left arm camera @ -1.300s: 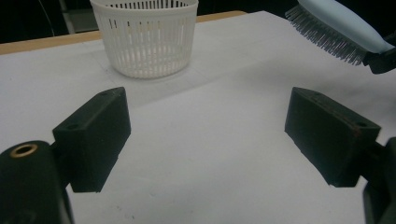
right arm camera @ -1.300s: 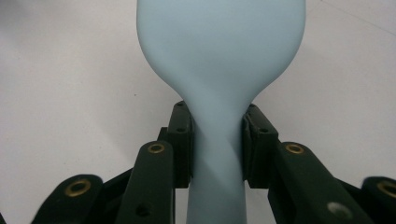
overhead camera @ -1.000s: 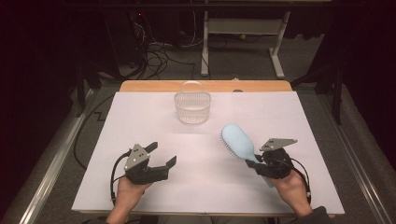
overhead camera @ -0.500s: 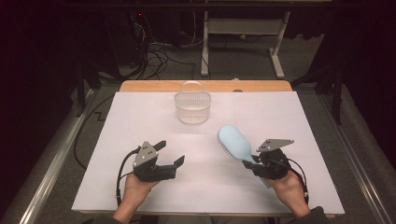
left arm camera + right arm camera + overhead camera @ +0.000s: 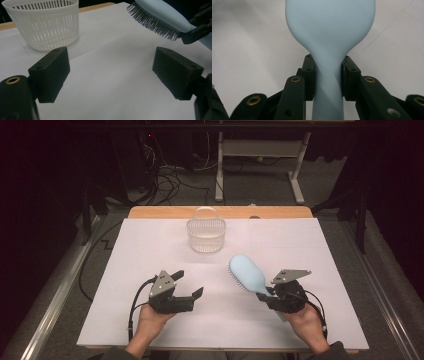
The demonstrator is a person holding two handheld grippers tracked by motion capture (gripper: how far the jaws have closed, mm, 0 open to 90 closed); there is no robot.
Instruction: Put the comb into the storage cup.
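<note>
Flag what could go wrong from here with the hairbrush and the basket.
1. The right gripper clamps the light blue hairbrush only at its narrow handle neck, with the head cantilevered forward; it could pivot or slip.
2. The white slotted basket looks light and stands free on the white sheet; a long brush dropped in may tip it or push it away.
3. The left gripper is open and holds nothing, so nothing steadies the basket.

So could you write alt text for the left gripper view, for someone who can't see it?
Two black tongs stand wide apart over a white table cover, holding nothing. Beyond them at upper left sits a white slotted plastic basket; at upper right, a pale blue plastic hairbrush, bristles down, is clamped in the other tongs.
</note>
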